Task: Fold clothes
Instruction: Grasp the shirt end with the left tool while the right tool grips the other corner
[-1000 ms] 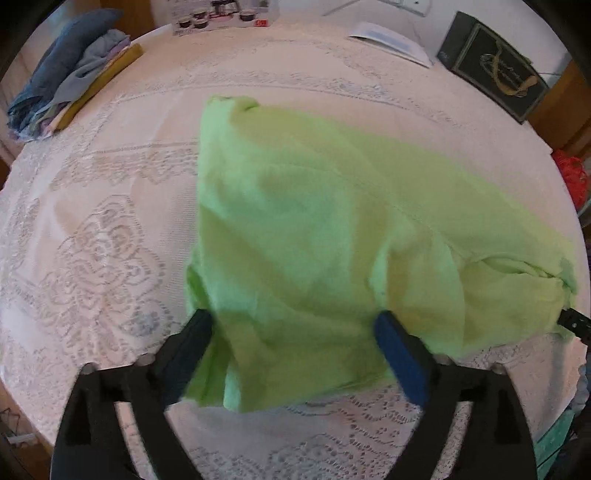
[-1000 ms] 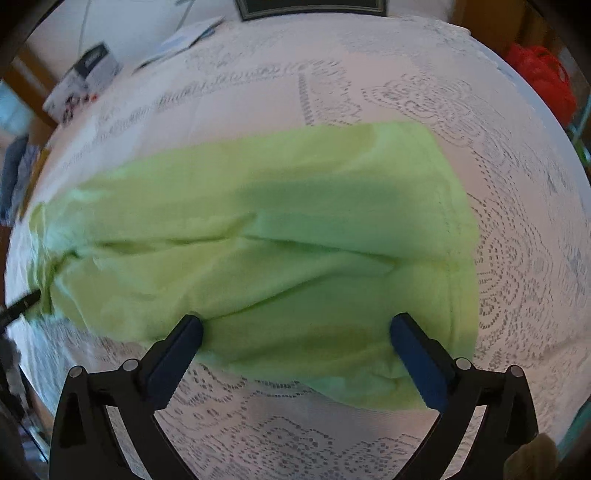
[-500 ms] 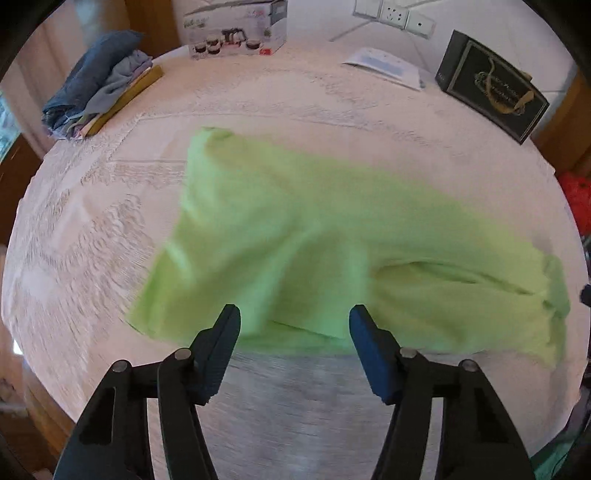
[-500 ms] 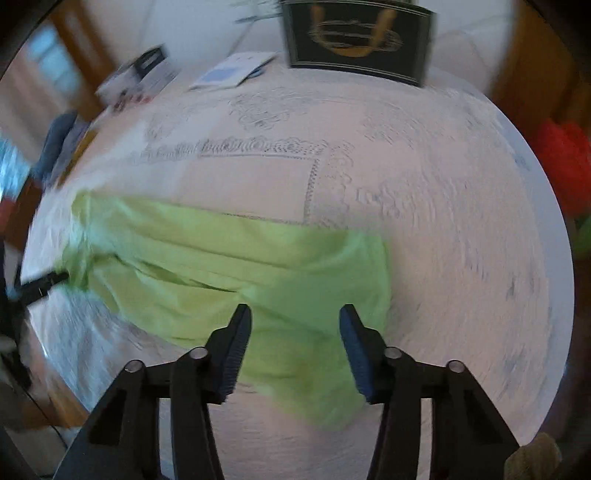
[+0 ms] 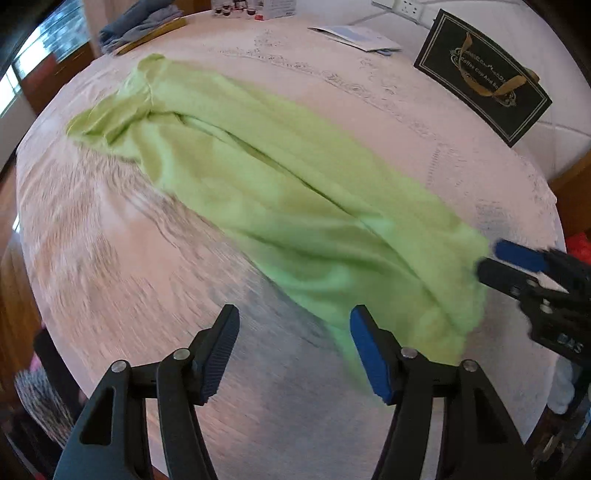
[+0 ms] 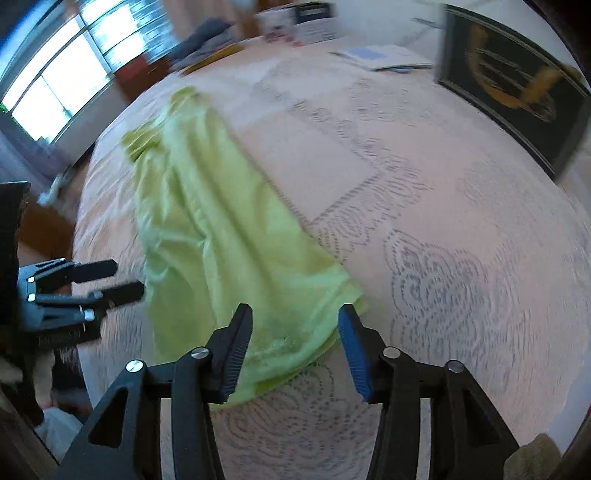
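Observation:
A light green garment (image 5: 295, 192) lies as a long folded strip across the white lace tablecloth (image 5: 129, 258). My left gripper (image 5: 295, 332) hovers beside the strip's near end. Its jaws are opening over bare tablecloth, and the cloth's edge lies just past the blue finger. In the right wrist view the garment (image 6: 221, 229) runs away from my right gripper (image 6: 295, 332). Those jaws are also opening, above the strip's near end, and the pads do not press on it. Each view shows the other gripper beside the same end: the right gripper (image 5: 487, 260), the left gripper (image 6: 129, 278).
A black gift box with gold ribbon (image 5: 484, 74) stands at the far right of the table. A paper leaflet (image 5: 358, 37), a printed carton (image 5: 240, 5) and a pile of blue folded clothes (image 5: 136, 22) line the far edge. Something red (image 5: 578, 247) lies beyond the right edge.
Both grippers narrowed their wide jaws, rolled, and drew back from the garment. The left one swung off sideways, so the cloth now lies to its right as a long strip.

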A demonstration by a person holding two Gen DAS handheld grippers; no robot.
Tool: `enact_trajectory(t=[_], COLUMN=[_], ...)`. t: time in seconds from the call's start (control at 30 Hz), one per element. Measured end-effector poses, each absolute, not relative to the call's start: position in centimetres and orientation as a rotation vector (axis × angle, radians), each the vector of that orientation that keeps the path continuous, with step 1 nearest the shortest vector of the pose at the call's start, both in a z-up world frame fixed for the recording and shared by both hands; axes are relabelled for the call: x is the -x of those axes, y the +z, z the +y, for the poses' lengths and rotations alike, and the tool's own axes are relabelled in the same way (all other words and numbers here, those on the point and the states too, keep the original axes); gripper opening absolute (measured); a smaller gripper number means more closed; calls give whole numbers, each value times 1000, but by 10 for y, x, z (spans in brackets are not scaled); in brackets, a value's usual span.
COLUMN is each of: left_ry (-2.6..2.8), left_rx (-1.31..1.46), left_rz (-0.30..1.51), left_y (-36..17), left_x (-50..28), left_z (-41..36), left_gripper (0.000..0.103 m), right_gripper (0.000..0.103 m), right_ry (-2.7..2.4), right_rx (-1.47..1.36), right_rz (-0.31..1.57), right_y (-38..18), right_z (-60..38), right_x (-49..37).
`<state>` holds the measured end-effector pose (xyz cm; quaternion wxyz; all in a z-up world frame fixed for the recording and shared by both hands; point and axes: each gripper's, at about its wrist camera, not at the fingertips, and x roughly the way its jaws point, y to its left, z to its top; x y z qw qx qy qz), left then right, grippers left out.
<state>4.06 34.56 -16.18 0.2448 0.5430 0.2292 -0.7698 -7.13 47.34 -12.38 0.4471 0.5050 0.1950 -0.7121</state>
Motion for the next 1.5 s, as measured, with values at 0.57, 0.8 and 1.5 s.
enact_trajectory(t=[0.57, 0.8, 1.5], left_ry=[-1933, -1951, -2067], left_rx=[-1356, -1337, -1343], left_rz=[689, 695, 635], left_y=[-171, -166, -161], left_x=[-22, -11, -28], left_z=[409, 422, 433], left_gripper=[39, 9, 3], right_gripper=[57, 45, 16], right_ry=[-1510, -1502, -1508], right_rx=[-1105, -1029, -1060], right_rz=[685, 713, 732], right_y=[-154, -153, -150], right_z=[468, 476, 470], right_x=[94, 94, 83])
